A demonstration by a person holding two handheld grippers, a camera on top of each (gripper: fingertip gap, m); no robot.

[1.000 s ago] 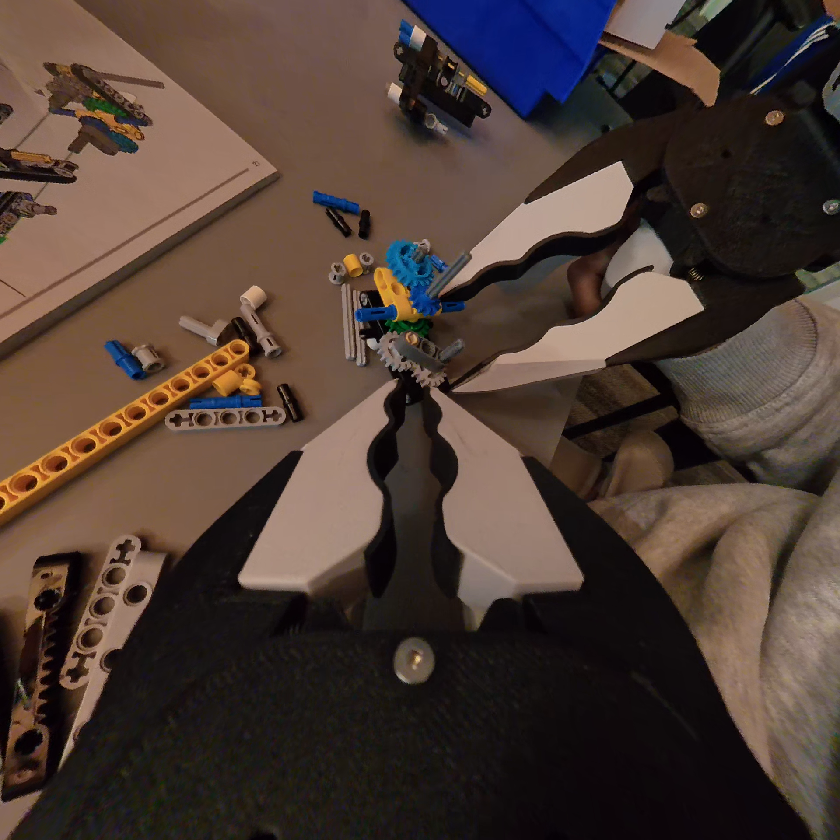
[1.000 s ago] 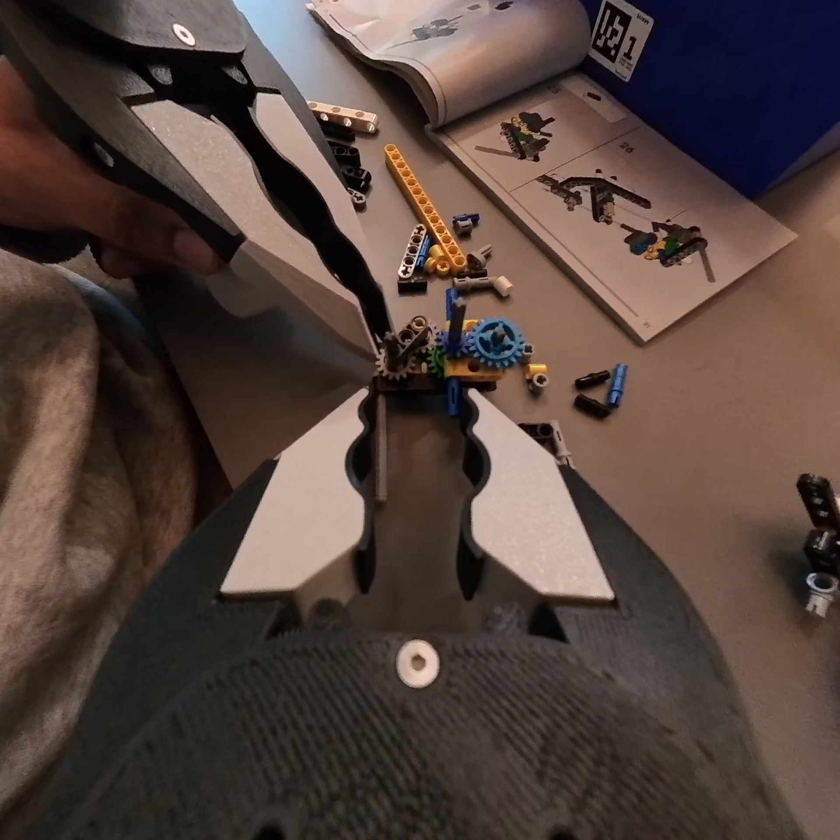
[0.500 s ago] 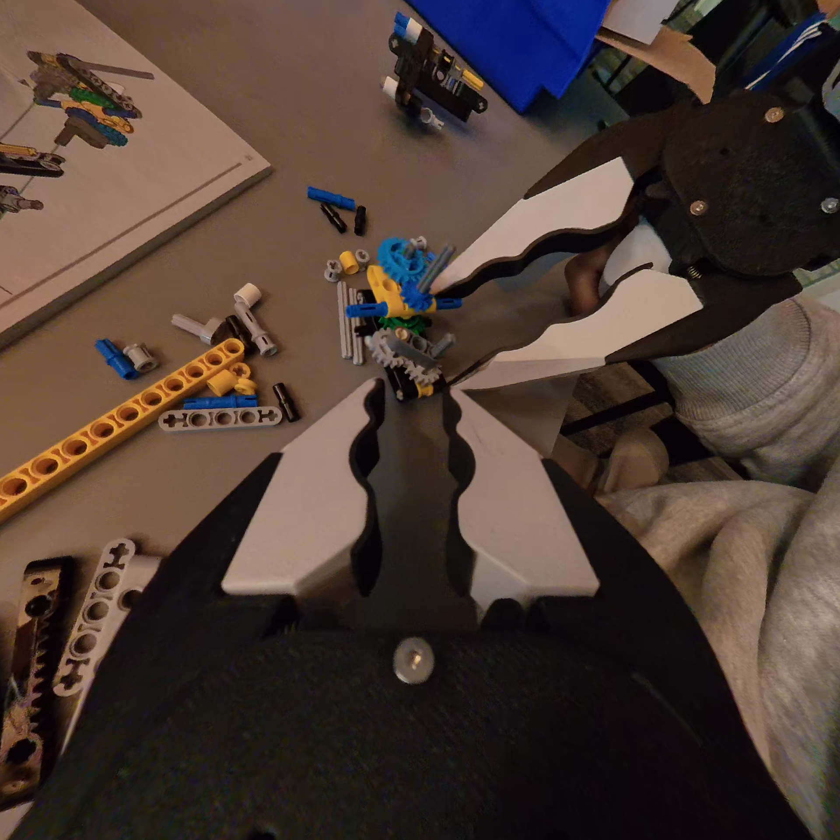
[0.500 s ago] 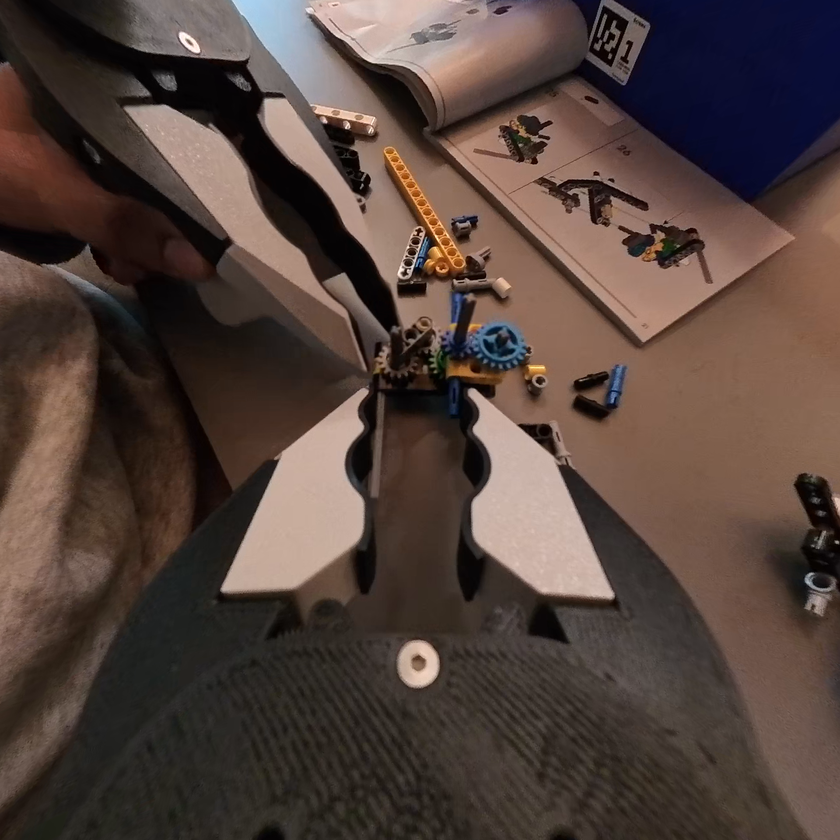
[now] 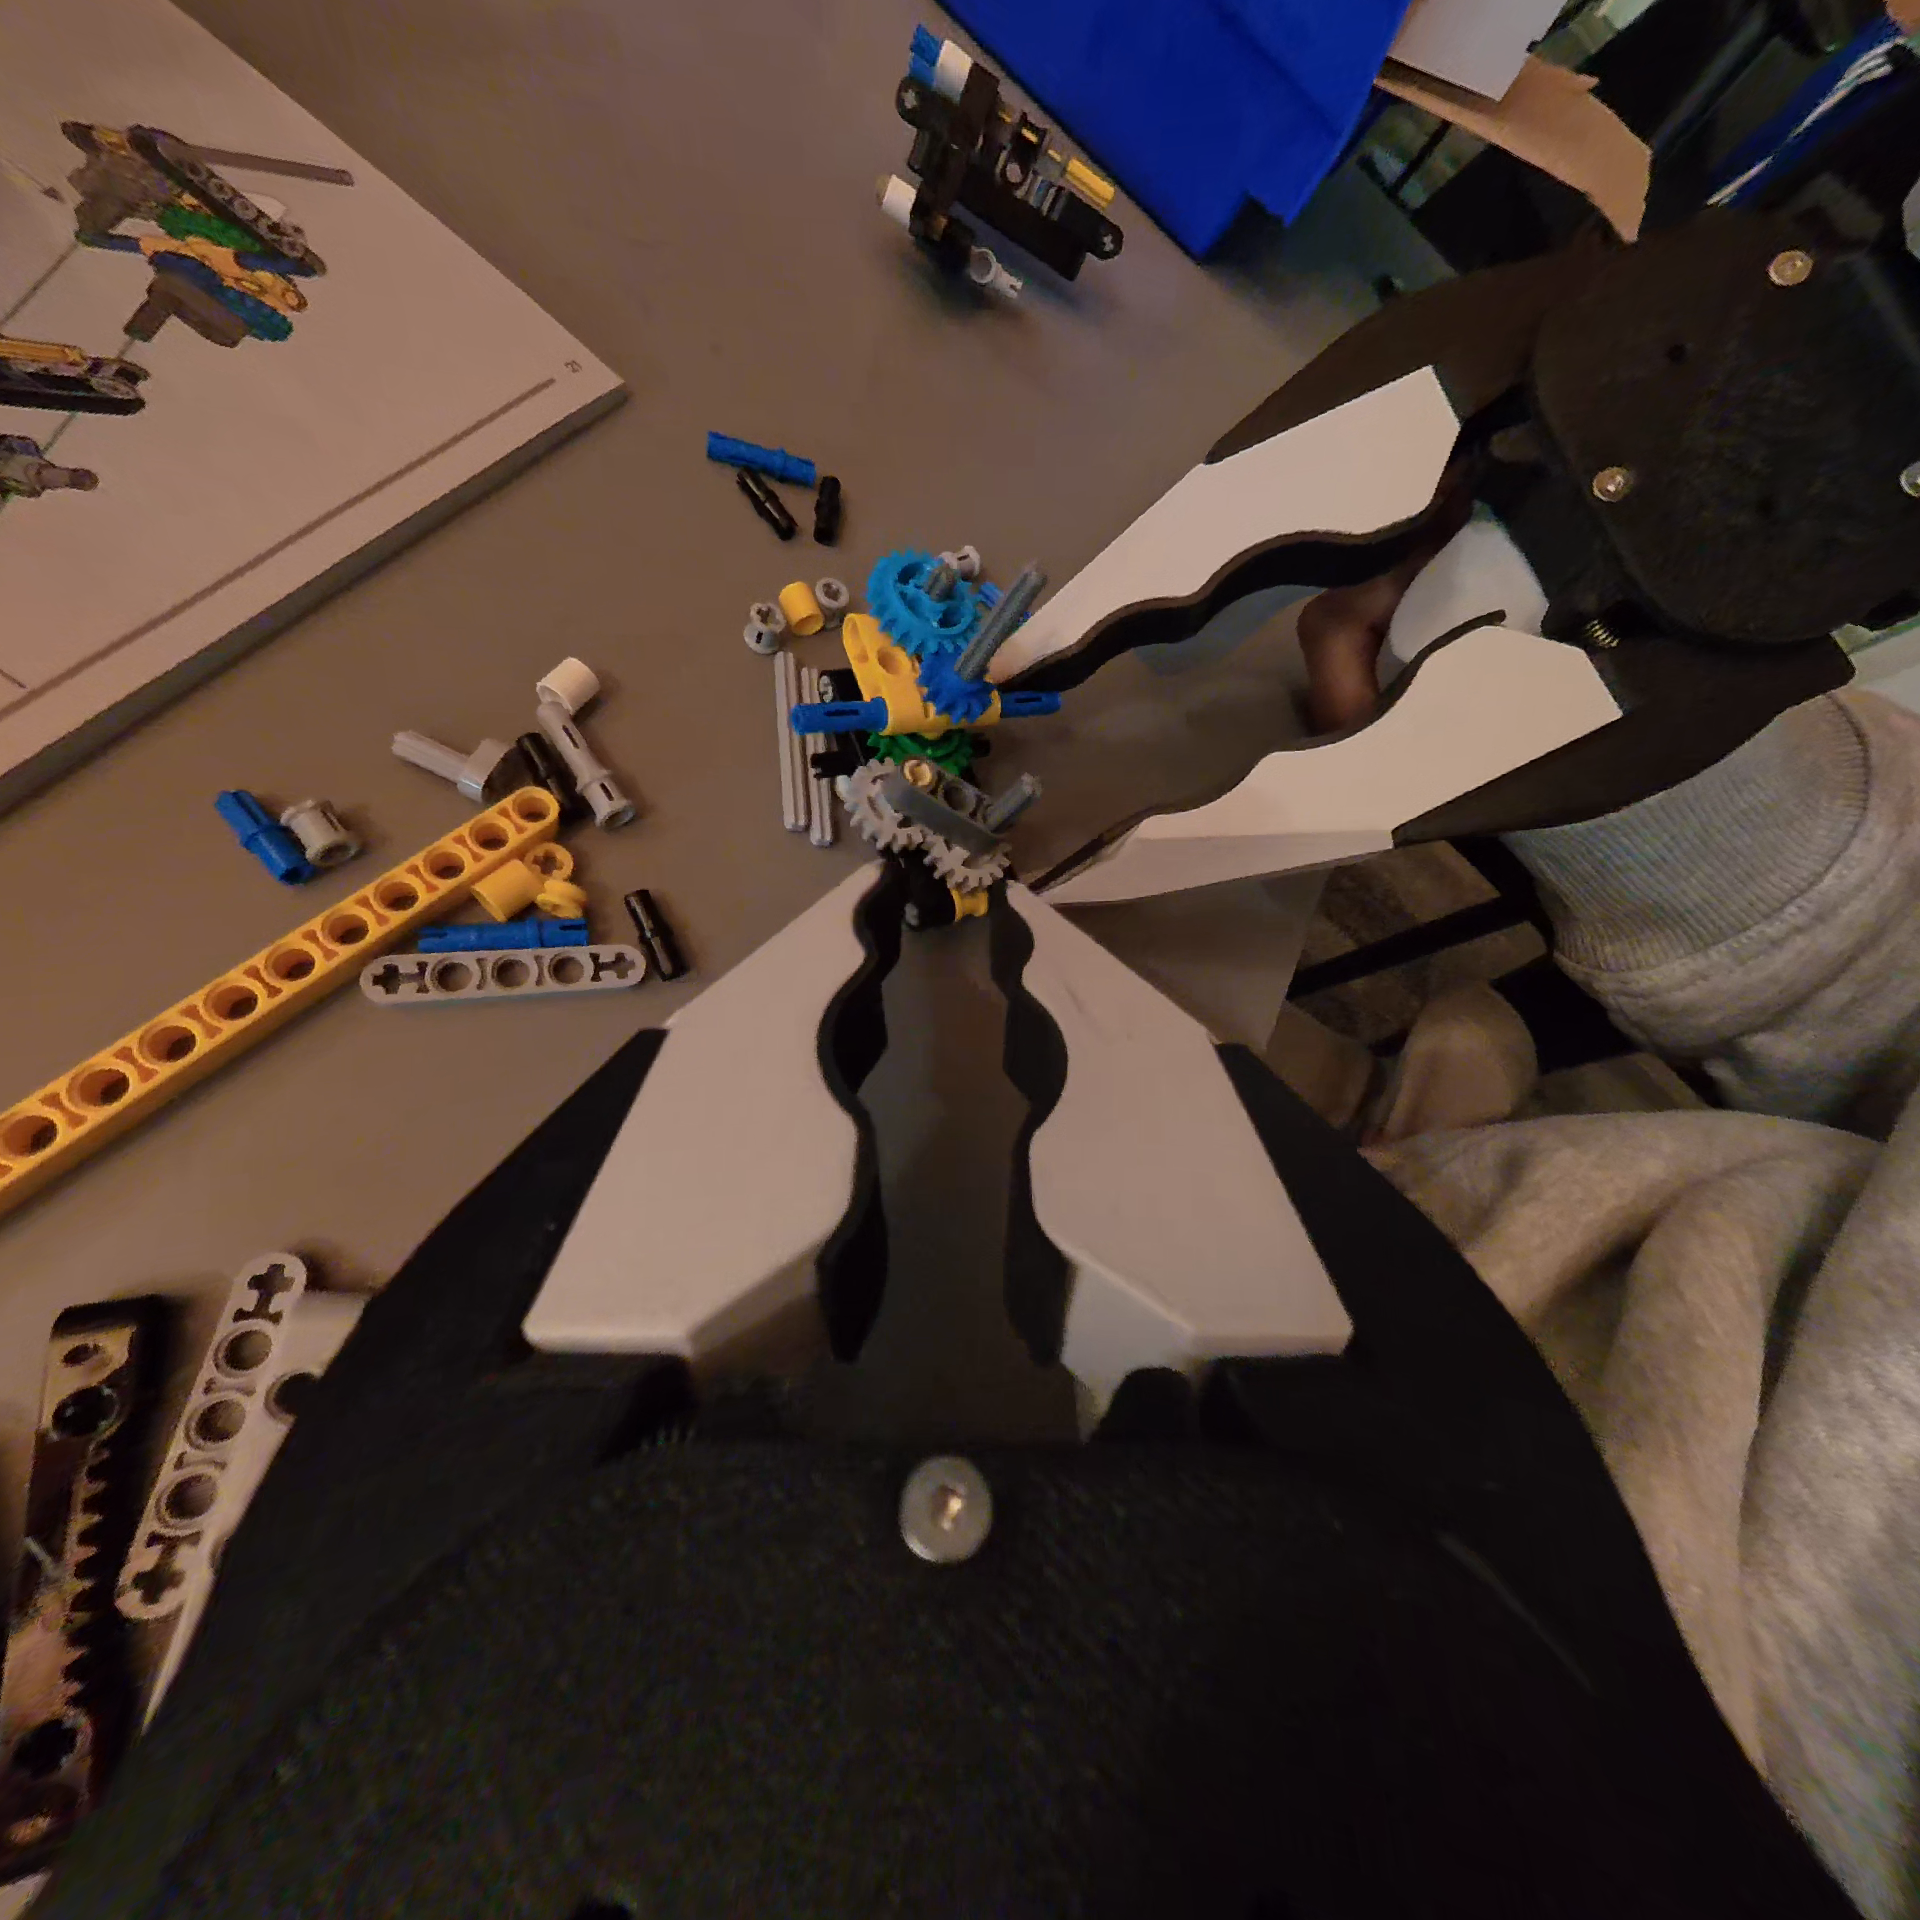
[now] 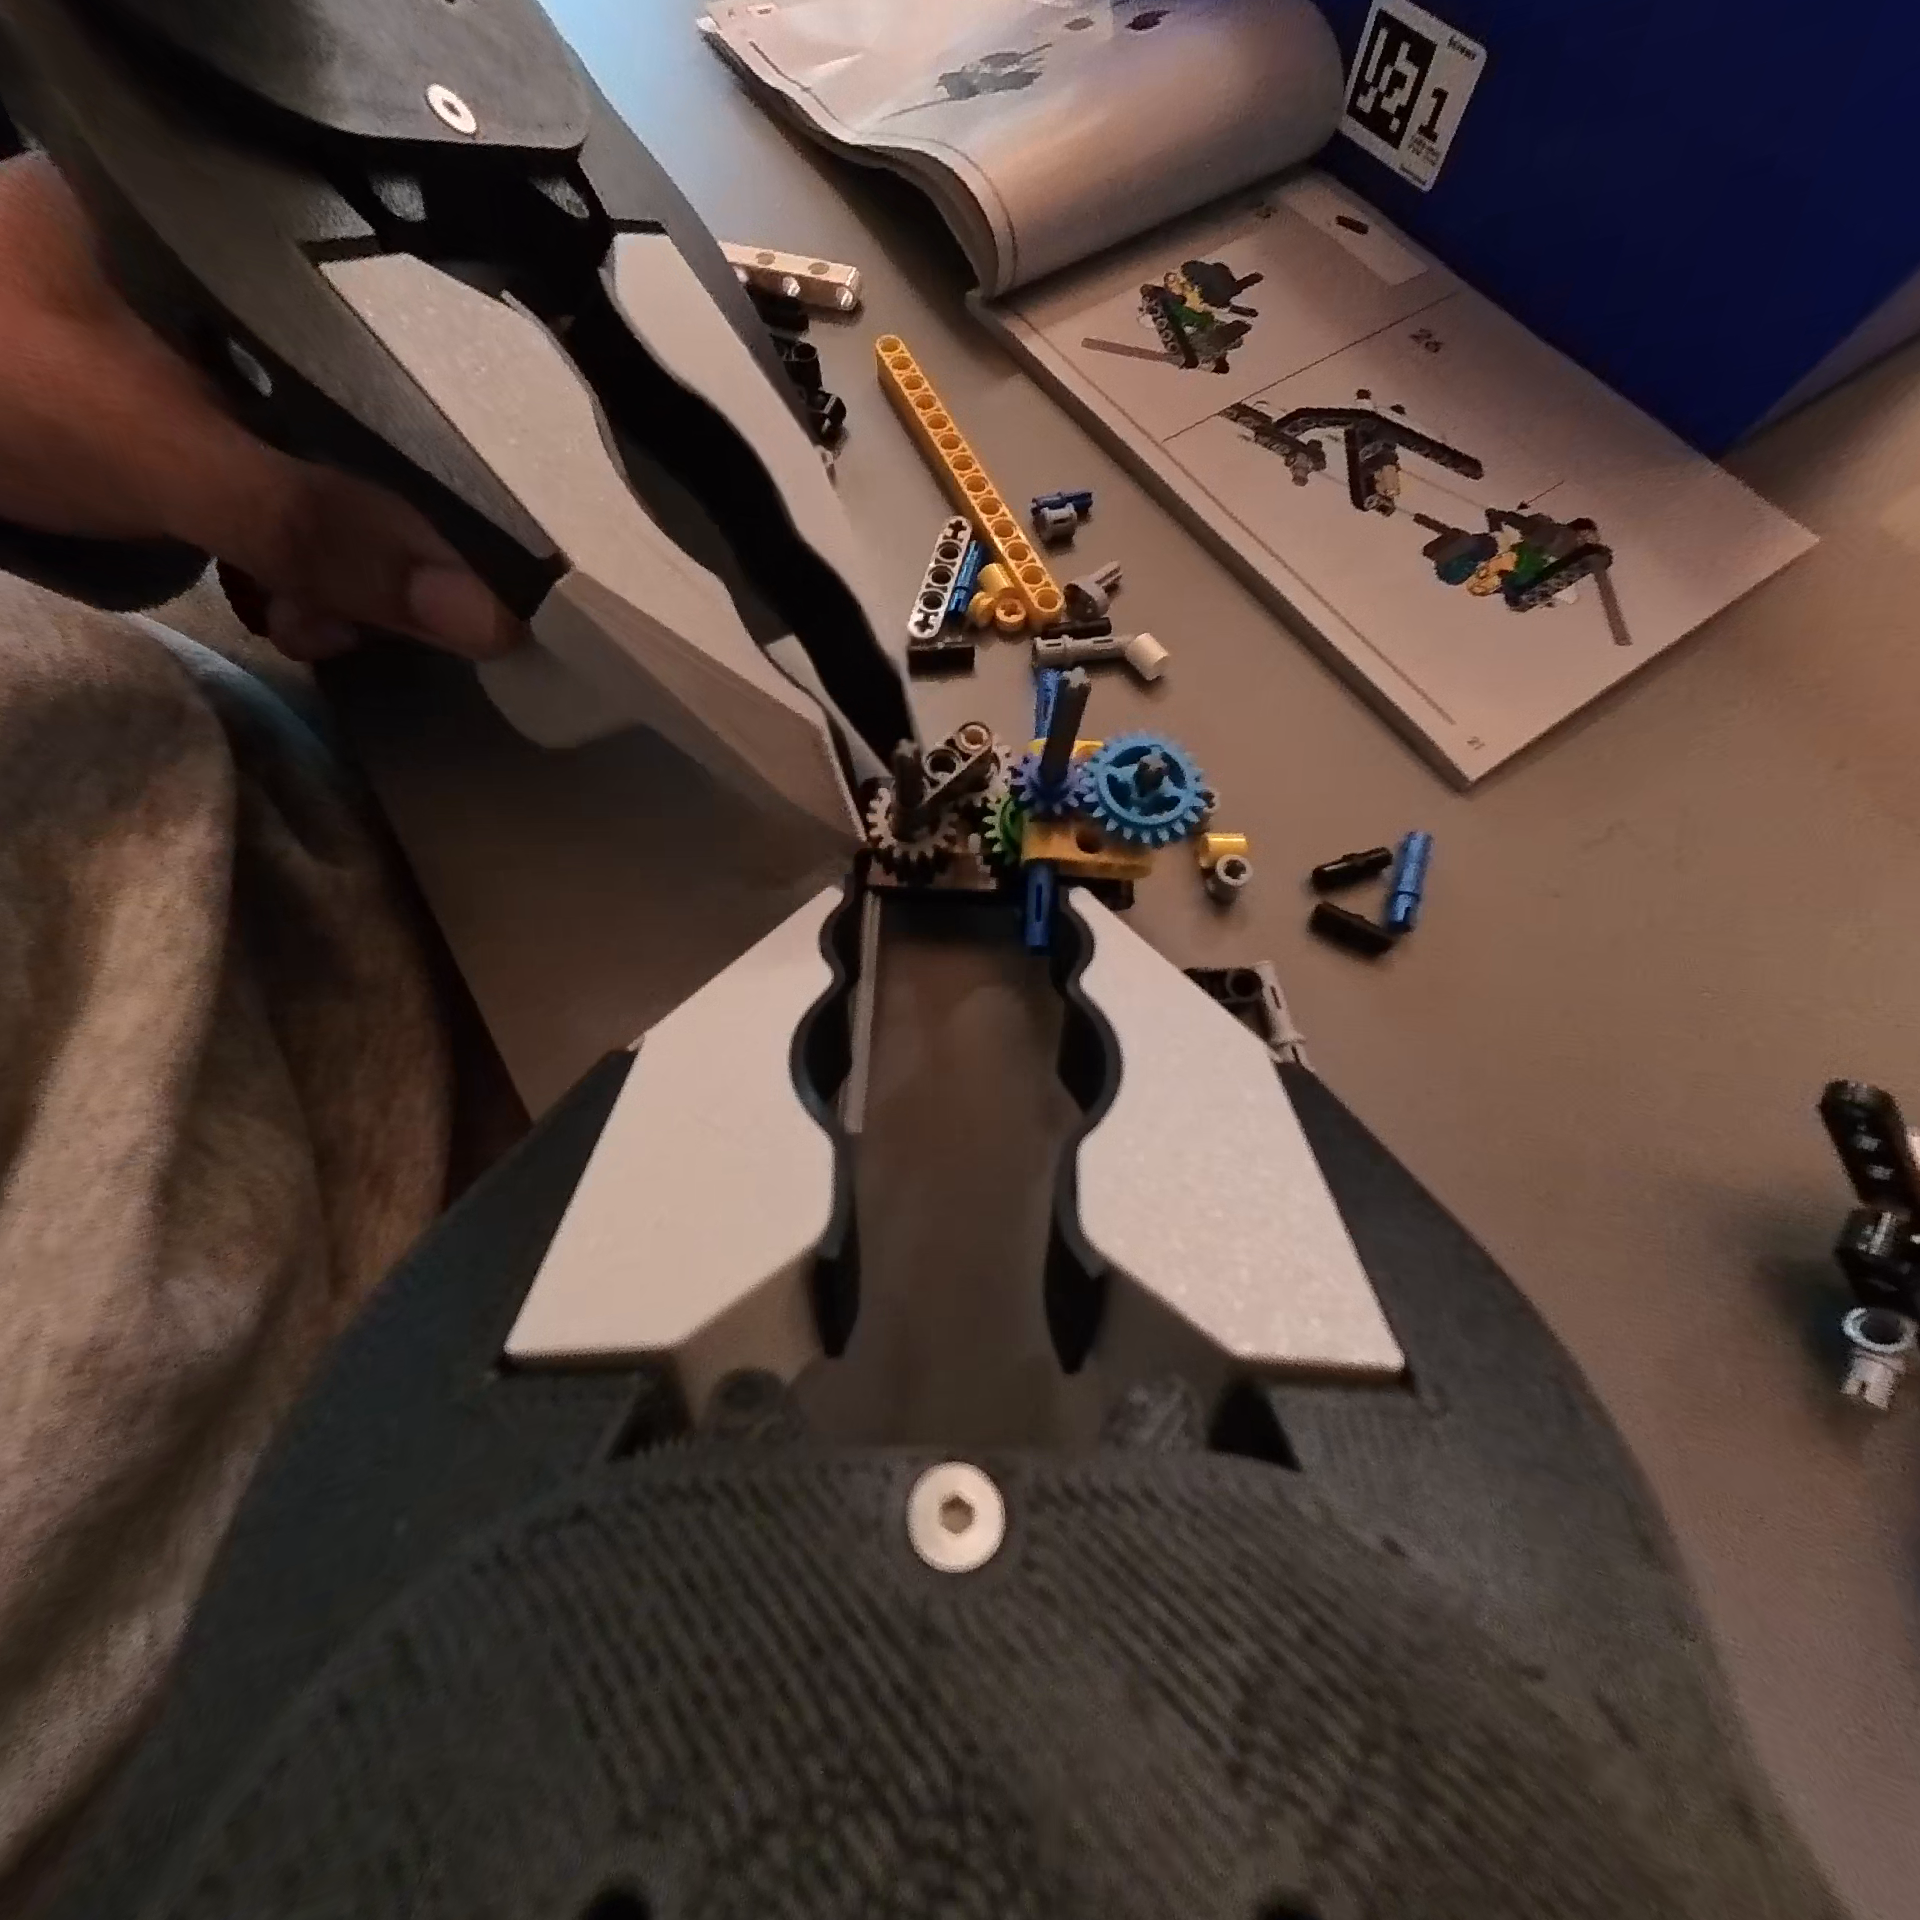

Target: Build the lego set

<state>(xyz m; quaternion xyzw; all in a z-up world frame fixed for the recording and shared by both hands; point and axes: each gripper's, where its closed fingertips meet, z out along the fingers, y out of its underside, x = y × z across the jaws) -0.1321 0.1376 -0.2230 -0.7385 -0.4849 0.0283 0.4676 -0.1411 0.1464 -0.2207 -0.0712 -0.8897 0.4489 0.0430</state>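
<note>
A: Progress as we read it: one small gear block (image 5: pixel 914 717) was part built, with a large blue gear (image 6: pixel 1148 792), a grey gear (image 5: pixel 920 826), a green gear and a yellow piece pinned together, and grey rods standing up from it. A second black block (image 5: pixel 1003 203) sat finished-looking, well apart near the blue box (image 5: pixel 1195 94).

B: And what was left?

A: Plenty, we judged. The long yellow beam (image 5: pixel 260 987), a grey flat beam (image 5: pixel 504 974), blue and black pins and grey connectors lay loose on the surface (image 5: pixel 675 260). The open booklet (image 6: pixel 1403 468) showed a far bigger model.

B: Where did the gear block lie relative to each tool?

A: It rested on the surface, right at both tips. The left tool (image 5: pixel 940 899) had its jaws partly apart, closing round the block's black and yellow near end; we could not tell whether they were gripping it. The right tool (image 6: pixel 956 899) came in from the other side, jaws apart, bracketing the block's dark base, with one tip beside a blue pin (image 6: pixel 1039 904).

B: Clamped?

A: Contact looked likely, a firm hold unconfirmed.
</note>
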